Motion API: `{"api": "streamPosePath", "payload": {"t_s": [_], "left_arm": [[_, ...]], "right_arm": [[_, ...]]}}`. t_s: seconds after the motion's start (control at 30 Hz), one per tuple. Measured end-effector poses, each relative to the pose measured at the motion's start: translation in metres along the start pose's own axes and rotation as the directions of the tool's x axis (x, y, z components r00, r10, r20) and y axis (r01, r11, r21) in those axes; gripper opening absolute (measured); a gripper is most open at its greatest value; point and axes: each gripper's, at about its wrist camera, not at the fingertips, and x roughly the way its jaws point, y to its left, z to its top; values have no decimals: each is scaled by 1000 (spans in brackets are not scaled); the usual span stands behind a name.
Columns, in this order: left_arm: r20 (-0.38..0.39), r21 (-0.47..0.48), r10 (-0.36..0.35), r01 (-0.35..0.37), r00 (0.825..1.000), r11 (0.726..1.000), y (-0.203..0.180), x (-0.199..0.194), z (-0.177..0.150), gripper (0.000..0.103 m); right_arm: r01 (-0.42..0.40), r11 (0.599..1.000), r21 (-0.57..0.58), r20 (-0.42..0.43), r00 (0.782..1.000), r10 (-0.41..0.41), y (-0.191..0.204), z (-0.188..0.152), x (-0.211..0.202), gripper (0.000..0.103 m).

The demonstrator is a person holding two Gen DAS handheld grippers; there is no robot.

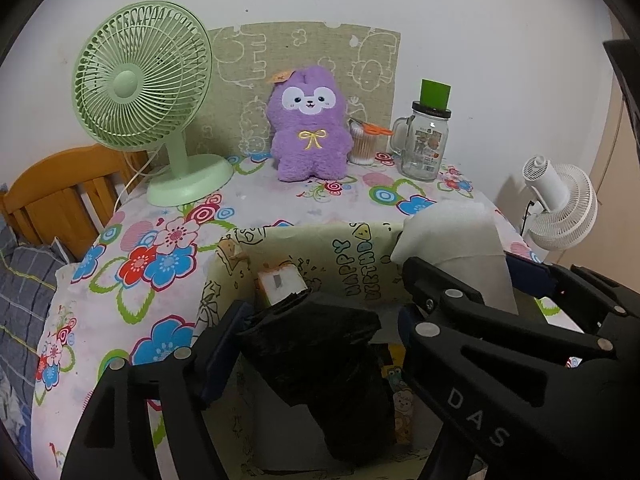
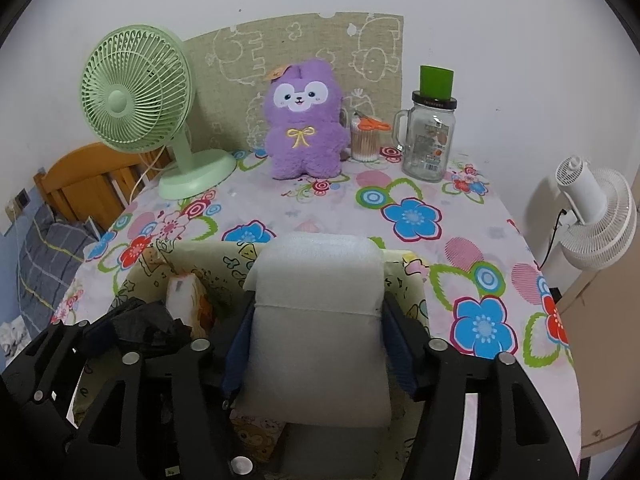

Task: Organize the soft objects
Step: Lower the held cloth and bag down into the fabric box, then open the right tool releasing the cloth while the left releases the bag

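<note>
My right tool (image 2: 316, 344) spread, white foam roll (image 2: 316, 320) upright between pads, over cream fabric bin (image 2: 412, 280). Left tool (image 1: 308, 344) spread around crumpled black bag (image 1: 320, 344), same bin.

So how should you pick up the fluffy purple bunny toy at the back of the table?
Grab the fluffy purple bunny plush around its narrow middle, just under the yellow bow, coming straight from the front. It sits upright facing forward, with the green desk fan on one side and the cotton swab jar close on the other, so a side approach looks cramped. Its soft body should squash easily.
</note>
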Motion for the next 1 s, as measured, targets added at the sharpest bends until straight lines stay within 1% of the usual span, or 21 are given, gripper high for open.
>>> {"api": "streamPosePath", "payload": {"t_s": [0.03, 0.2, 0.4, 0.47, 0.67, 0.8, 1.0], "left_arm": [[-1, 1, -5, 5, 1000, 1000, 0, 0, 0, 81], [15, 11, -4, 4, 1000, 1000, -3, -6, -1, 84], [37, 15, -3, 2, 999, 1000, -3, -17, -3, 87], [41, 15, -4, 4, 999, 1000, -4, -21, -4, 89], [59, 27, -11, 10, 998, 1000, -8, -33, -4, 90], [75, 29, -16, 14, 997, 999, -9, -43, -6, 92], [100, 31, -21, 18, 995, 999, -12, -58, -10, 93]], "right_arm": [[1, 1000, 2, 2, 1000, -1, 0, 0, 0, 75], [-6, 1000, -16, 10, 1000, 6, 2, 0, -5, 80], [-8, 1000, -19, 26, 1000, 8, 4, 0, -15, 81], [-9, 1000, -16, 31, 999, 10, 3, -1, -19, 82], [-7, 1000, -20, 52, 999, 8, 5, -4, -33, 82], [-9, 1000, -14, 66, 998, 10, 5, -6, -44, 87], [5, 1000, -12, 91, 996, -3, 6, -10, -61, 88]]}}
